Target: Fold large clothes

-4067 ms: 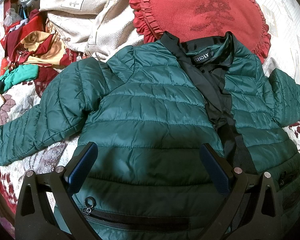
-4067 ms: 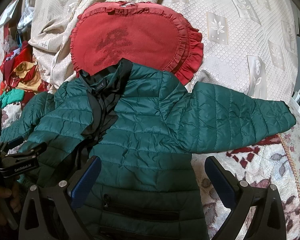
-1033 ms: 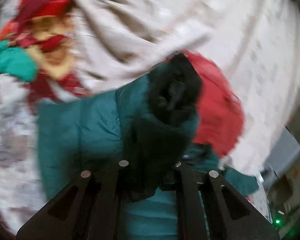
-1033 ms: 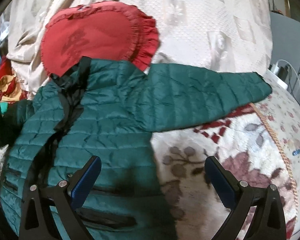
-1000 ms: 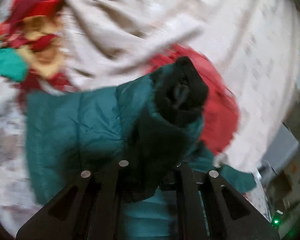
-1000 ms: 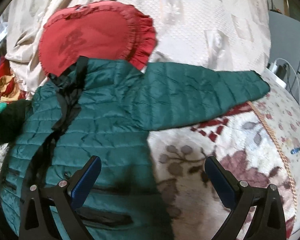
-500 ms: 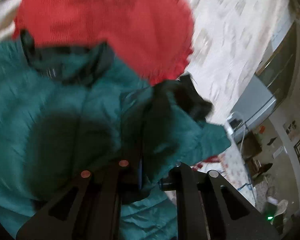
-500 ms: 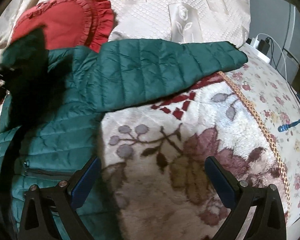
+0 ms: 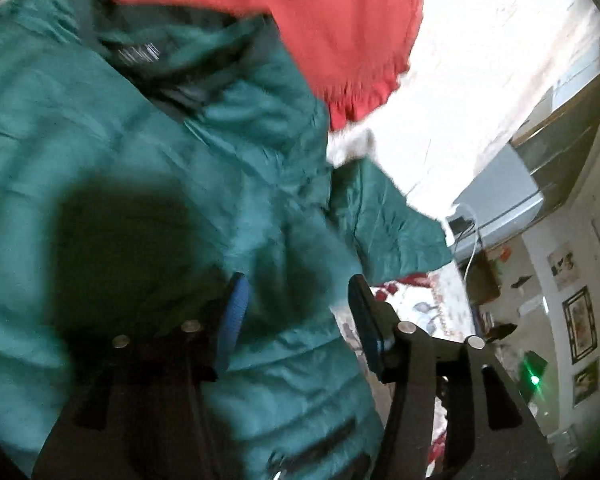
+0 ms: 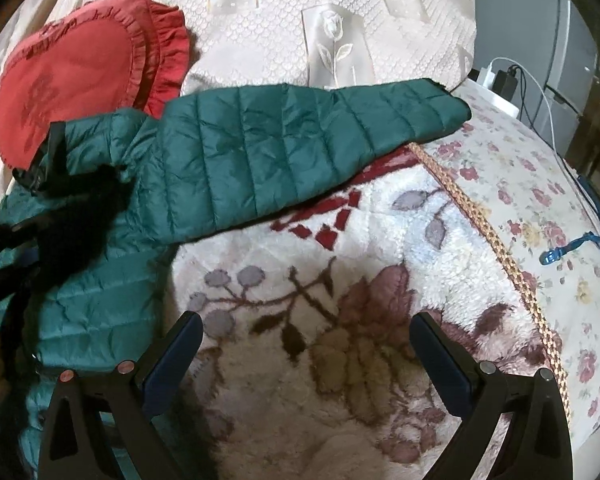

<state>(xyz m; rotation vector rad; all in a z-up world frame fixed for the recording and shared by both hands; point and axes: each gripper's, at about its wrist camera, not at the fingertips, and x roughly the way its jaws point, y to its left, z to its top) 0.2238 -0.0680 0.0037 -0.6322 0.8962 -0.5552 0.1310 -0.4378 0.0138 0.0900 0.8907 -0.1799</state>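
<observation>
A dark green quilted puffer jacket (image 9: 148, 168) lies front up on the bed, collar toward the red cushion. Its left sleeve lies folded across the chest, black cuff (image 10: 88, 208) on the body. My left gripper (image 9: 296, 312) is open just above the folded sleeve, holding nothing. The jacket's right sleeve (image 10: 300, 140) stretches out flat to the right over the blanket. My right gripper (image 10: 306, 344) is open and empty above the floral blanket, below that sleeve. The left gripper also shows at the right wrist view's left edge (image 10: 4, 248).
A red heart-shaped ruffled cushion (image 10: 76, 76) lies behind the collar. A cream embossed bedspread (image 10: 320, 20) covers the back. A fluffy floral blanket (image 10: 340, 300) covers the bed. White chargers and cables (image 10: 496, 76) sit at the right bed edge, beside a blue cord (image 10: 572, 248).
My left gripper carried the left sleeve across the chest, then opened and let it go. My right gripper moved right, off the jacket body, toward the outstretched right sleeve.
</observation>
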